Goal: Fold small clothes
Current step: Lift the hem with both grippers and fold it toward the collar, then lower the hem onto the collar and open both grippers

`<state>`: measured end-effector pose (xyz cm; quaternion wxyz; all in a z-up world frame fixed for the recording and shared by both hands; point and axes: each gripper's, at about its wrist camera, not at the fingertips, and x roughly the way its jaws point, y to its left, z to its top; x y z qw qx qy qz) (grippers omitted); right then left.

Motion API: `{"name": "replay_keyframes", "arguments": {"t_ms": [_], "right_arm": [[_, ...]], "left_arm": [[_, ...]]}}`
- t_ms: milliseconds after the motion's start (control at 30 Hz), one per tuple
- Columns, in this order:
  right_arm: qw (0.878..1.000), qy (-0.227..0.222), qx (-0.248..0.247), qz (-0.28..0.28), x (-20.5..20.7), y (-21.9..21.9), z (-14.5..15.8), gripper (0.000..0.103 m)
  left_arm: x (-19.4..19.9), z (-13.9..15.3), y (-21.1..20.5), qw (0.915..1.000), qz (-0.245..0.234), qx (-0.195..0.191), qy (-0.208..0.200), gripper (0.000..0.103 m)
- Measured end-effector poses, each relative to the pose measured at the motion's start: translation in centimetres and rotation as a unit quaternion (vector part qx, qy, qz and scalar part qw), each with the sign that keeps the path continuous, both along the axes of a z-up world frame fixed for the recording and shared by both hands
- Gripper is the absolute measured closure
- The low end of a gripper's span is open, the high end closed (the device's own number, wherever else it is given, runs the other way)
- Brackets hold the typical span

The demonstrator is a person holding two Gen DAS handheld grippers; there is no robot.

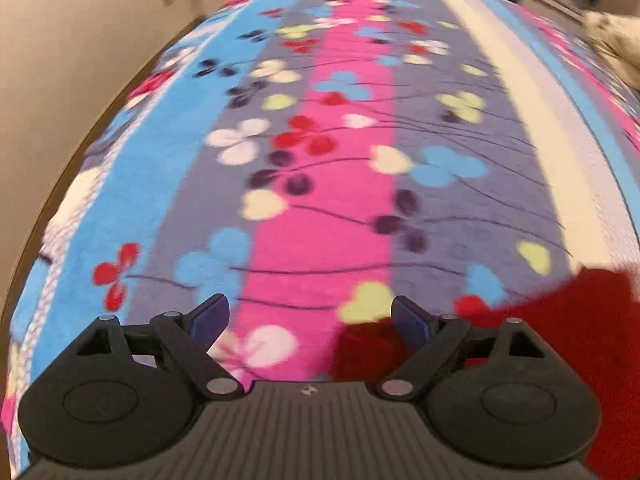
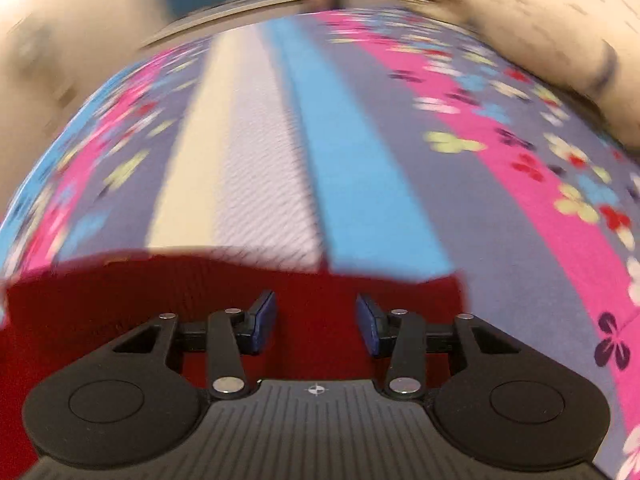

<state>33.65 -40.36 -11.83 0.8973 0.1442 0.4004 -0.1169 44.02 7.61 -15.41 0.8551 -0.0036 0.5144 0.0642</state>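
A red garment (image 1: 560,320) lies flat on a flowered, striped blanket (image 1: 320,140). In the left wrist view it fills the lower right corner, and its edge reaches under the right finger. My left gripper (image 1: 310,314) is open wide and empty, over the blanket at the garment's left edge. In the right wrist view the red garment (image 2: 160,292) spreads across the lower half. My right gripper (image 2: 316,320) is open and empty, just above the garment's middle. The view is motion-blurred.
The blanket (image 2: 360,160) covers a bed. A cream spotted pillow or cloth (image 2: 540,40) lies at the far right, also in the left wrist view (image 1: 616,44). A beige wall (image 1: 80,40) and the bed's wooden edge run along the left.
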Motion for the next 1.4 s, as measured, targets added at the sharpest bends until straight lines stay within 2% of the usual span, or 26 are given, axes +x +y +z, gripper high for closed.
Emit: {"name": "replay_keyframes", "arguments": {"t_ms": [133,267,300,367,400,467,500,533,600,700,767,800,833,867,900,933,967,1000,1033,1067,1100,1133,1200,1233,1300,1400], "right_arm": [[0.999,-0.030,0.016,0.002,-4.1,-0.5,0.6,0.054],[0.997,-0.052,0.053,0.008,-10.5,0.6,0.1,0.052],[0.997,-0.047,0.064,0.013,-11.7,1.1,-0.4,0.052],[0.998,-0.021,0.053,0.011,-12.6,1.9,-2.0,0.052],[0.999,-0.010,0.043,0.006,-12.9,2.5,-2.9,0.052],[1.000,-0.017,0.025,0.007,-13.2,2.8,-3.2,0.054],[0.999,-0.022,0.023,0.007,-13.4,2.9,-2.7,0.054],[0.999,-0.029,0.023,0.006,-13.7,2.9,-2.2,0.051],[0.999,-0.040,0.014,0.012,-14.3,2.9,-1.5,0.050],[0.998,-0.056,0.007,0.003,-14.6,2.1,-1.1,0.050],[0.998,-0.057,0.011,-0.011,-14.3,1.7,-1.1,0.050],[0.998,-0.053,0.014,-0.017,-14.1,1.5,-1.3,0.050],[0.998,-0.052,0.015,-0.022,-13.9,1.4,-1.5,0.050],[0.998,-0.050,0.013,-0.026,-13.8,1.1,-1.9,0.050],[0.999,-0.040,0.005,-0.032,-13.4,0.6,-2.6,0.049],[0.999,-0.026,-0.001,-0.038,-13.0,0.3,-3.4,0.050],[0.999,-0.015,0.002,-0.044,-12.6,-0.4,-4.4,0.045],[0.998,-0.016,0.014,-0.058,-12.5,-1.1,-5.2,0.030],[0.997,-0.018,0.026,-0.076,-12.6,-1.6,-5.6,0.022],[0.995,-0.020,0.045,-0.087,-12.7,-1.9,-5.7,0.023],[0.993,-0.022,0.060,-0.097,-13.0,-2.2,-5.4,0.025],[0.992,-0.028,0.062,-0.105,-13.5,-2.2,-5.0,0.026],[0.991,-0.047,0.056,-0.114,-14.9,-2.0,-3.4,0.027],[0.991,-0.056,0.057,-0.111,-15.7,-1.9,-2.5,0.027],[0.990,-0.073,0.070,-0.101,-18.1,-1.5,-0.3,0.023],[0.989,-0.079,0.104,-0.065,-21.9,0.5,2.9,0.020]], "left_arm": [[-3.4,1.4,1.8,0.9989,0.002,-0.036,-0.030,0.011],[-8.5,3.1,0.0,0.9957,-0.023,-0.066,-0.061,0.006],[-9.8,3.2,-1.0,0.9949,-0.038,-0.065,-0.067,0.001],[-10.9,2.4,-2.7,0.9964,-0.045,-0.017,-0.070,0.000],[-10.7,1.6,-3.3,0.9970,-0.042,0.021,-0.061,0.000],[-10.3,1.0,-2.7,0.9969,-0.017,0.053,-0.055,0.003],[-10.2,1.3,-1.9,0.9970,0.001,0.048,-0.061,0.003],[-10.3,1.9,-1.0,0.9972,0.004,0.024,-0.070,0.003],[-10.0,2.8,-0.2,0.9967,-0.020,-0.018,-0.077,0.003],[-8.1,2.4,-1.4,0.9954,-0.075,-0.024,-0.055,0.003],[-6.9,1.1,-2.4,0.9956,-0.085,-0.015,-0.038,0.006],[-6.1,0.1,-2.7,0.9956,-0.089,-0.015,-0.027,0.044],[-5.4,-0.7,-2.8,0.9958,-0.089,-0.013,-0.013,0.089],[-4.6,-1.6,-2.4,0.9966,-0.079,-0.020,0.006,0.088],[-4.1,-2.2,-1.4,0.9986,-0.045,-0.024,0.009,0.088],[-3.6,-2.7,-0.5,0.9987,-0.031,-0.037,0.015,0.086],[-3.4,-3.2,0.2,0.9983,-0.017,-0.051,0.022,0.083],[-3.2,-3.5,0.9,0.9975,0.000,-0.064,0.028,0.074],[-3.2,-3.6,1.1,0.9974,0.008,-0.066,0.029,0.065],[-3.5,-3.4,1.1,0.9978,0.012,-0.060,0.024,0.060],[-3.8,-2.8,1.2,0.9983,0.013,-0.053,0.018,0.047],[-4.2,-2.2,1.2,0.9987,0.016,-0.045,0.014,0.029],[-5.6,-0.3,1.4,0.9991,0.023,-0.034,0.008,0.006],[-6.7,0.8,1.5,0.9993,0.022,-0.030,-0.003,0.000],[-10.0,3.5,1.2,0.9993,0.011,-0.026,-0.023,0.000],[-15.5,6.3,0.4,0.9991,-0.001,-0.038,-0.017,0.000]]}}
